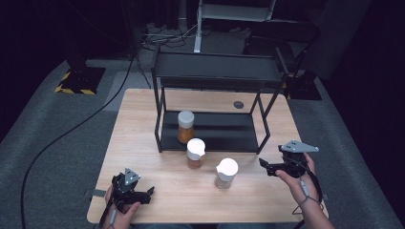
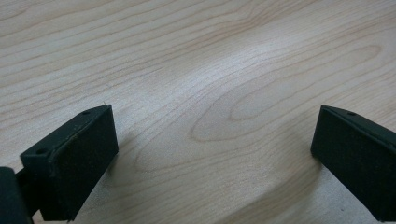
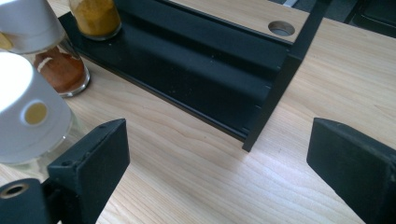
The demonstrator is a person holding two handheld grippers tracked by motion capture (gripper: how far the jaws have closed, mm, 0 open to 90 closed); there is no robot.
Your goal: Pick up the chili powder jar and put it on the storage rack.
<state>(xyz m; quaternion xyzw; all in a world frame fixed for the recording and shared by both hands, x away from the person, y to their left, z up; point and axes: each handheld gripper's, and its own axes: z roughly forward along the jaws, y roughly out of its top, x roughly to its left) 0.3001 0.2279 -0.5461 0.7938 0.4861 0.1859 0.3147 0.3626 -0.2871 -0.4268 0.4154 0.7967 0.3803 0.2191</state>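
Nearest the person, the left gripper (image 1: 143, 194) and right gripper (image 1: 266, 165) sit low over the table (image 1: 143, 129), both spread wide and empty. Beyond stand two white-capped jars (image 1: 226, 172) (image 1: 196, 152) on the wood; a third jar (image 1: 186, 126) sits on the black rack's (image 1: 215, 71) lower shelf. Likely shelving is just starting: the right gripper should close round the nearest jar.

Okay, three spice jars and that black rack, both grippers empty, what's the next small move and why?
Probably swing the right gripper left toward the nearest jar. One jar already stands on the rack's lower shelf, while two stand on the table. The right gripper's jaws are open with nothing between them, and that jar sits just beside them in the right gripper view.
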